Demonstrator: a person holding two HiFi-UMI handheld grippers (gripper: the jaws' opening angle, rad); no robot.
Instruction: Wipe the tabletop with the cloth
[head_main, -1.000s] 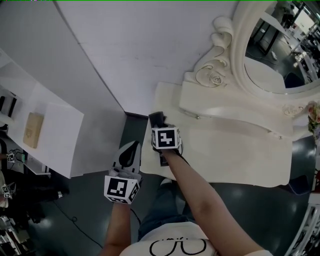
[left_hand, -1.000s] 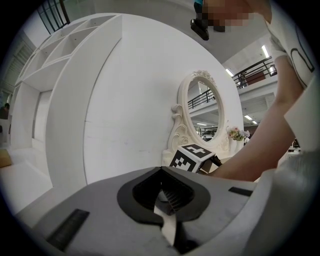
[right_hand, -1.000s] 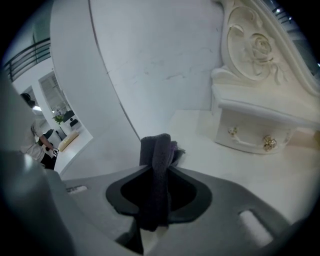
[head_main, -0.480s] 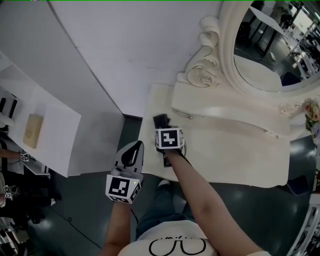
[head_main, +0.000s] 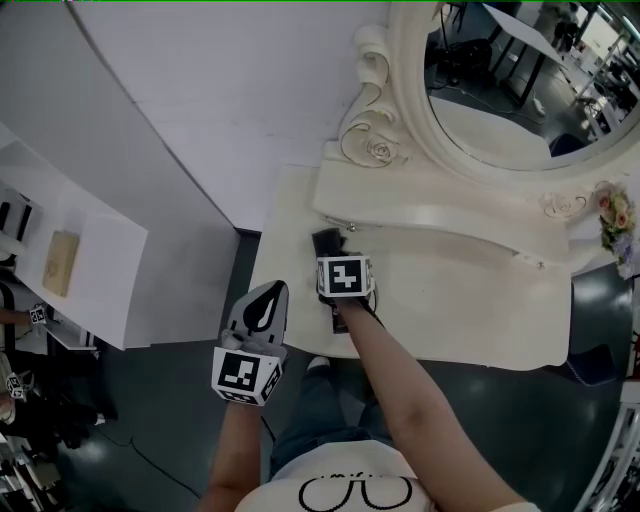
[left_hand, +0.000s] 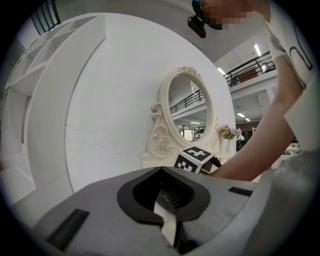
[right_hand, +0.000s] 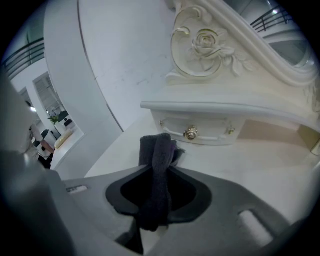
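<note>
— What has shifted in the last second?

— The right gripper (head_main: 330, 252) now sits farther in from the left edge of the tabletop (head_main: 480, 300) than it did. The left gripper (head_main: 267, 297) has come along with it and is now by the table's front left corner.

— And the cloth (head_main: 322, 238)?

— It is dark and bunched, pinched between the right jaws, with a thick fold sticking out past their tips. In the head view it is down at the cream tabletop, just in front of the small drawer (right_hand: 215, 131) with the brass knob (right_hand: 190, 133). I cannot tell whether it presses on the surface.

— The left jaws?

— They are pressed together with nothing between them. That gripper points roughly level towards the white wall (head_main: 250, 90).

— What stands behind?

— There is an oval mirror (head_main: 500, 90) in a carved cream frame with a rose scroll (head_main: 378, 150). Flowers (head_main: 612, 215) stand at the far right.
</note>
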